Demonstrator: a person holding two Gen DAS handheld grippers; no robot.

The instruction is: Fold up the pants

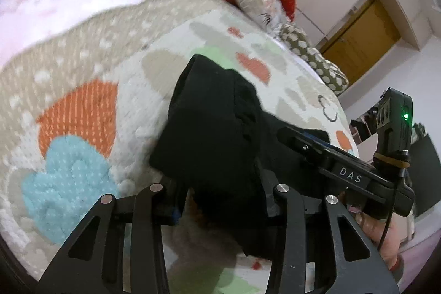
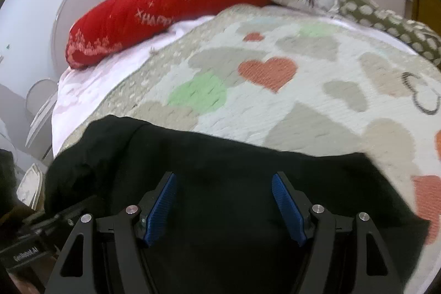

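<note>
Heart-print bedspread point(image 2: 317, 106); black pants point(image 2: 220, 170) bunched.

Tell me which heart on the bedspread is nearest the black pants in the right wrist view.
The green heart, just beyond the black pants. The coral heart lies farther up the bedspread.
</note>
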